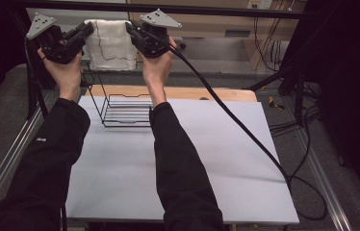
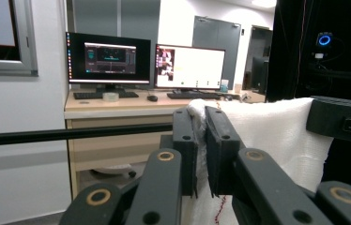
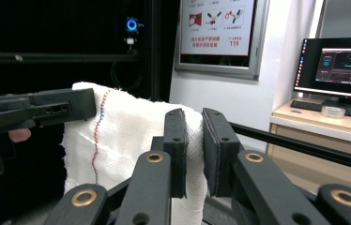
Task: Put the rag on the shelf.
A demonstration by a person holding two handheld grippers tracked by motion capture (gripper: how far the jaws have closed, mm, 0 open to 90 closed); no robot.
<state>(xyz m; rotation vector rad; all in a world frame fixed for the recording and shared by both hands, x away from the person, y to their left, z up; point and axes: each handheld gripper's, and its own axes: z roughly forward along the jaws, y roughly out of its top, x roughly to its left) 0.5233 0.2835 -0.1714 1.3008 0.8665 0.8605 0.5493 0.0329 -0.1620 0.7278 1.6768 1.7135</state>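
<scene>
White cloth [image 1: 112, 43]: woven, red stitched line, hanging flat, held up at 12 o'clock beyond tabletop [image 1: 216, 159]
Left gripper [image 1: 85, 30]: fingers clenched on cloth's upper corner
Right gripper [image 1: 132, 29]: fingers clenched on other corner

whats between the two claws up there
The white cloth, stretched between the left claw and right claw, each pinching a top corner, in the high view.

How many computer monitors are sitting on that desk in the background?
2, seen from the left gripper view: a dark-screened monitor on the desk's left, and a bright white-screened monitor right beside it. Others may be hidden behind the white cloth.
</scene>
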